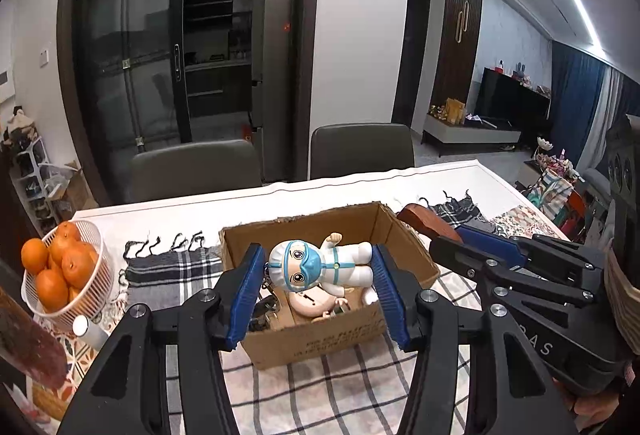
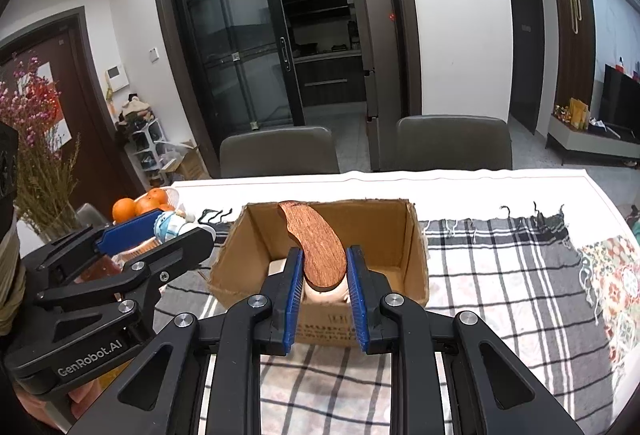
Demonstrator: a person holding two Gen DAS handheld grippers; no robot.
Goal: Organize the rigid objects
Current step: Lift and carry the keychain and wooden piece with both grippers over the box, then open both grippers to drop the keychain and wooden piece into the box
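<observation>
Left wrist view: the left gripper (image 1: 318, 267) clamped a doll (image 1: 320, 261) over the box (image 1: 320, 339) — probably to sort it; the right gripper (image 2: 322, 275) clenched a wooden piece (image 2: 316, 243) above the same box.

A white basket (image 1: 94, 277) of oranges (image 1: 52, 267) sits at the table's left end, beside a grey-and-white checked cloth (image 2: 500, 275) with black fringe that covers most of the white table (image 2: 440, 187). Two dark chairs (image 2: 280, 151) stand pushed in along the far edge — behind them a glass sliding door (image 2: 224, 47) opens onto a dim kitchen. Dried pink flowers (image 2: 28, 95) rise at the left, and far right a television (image 1: 512, 101) stands on a low cabinet — blue curtains (image 1: 576, 87) hang next to it.
</observation>
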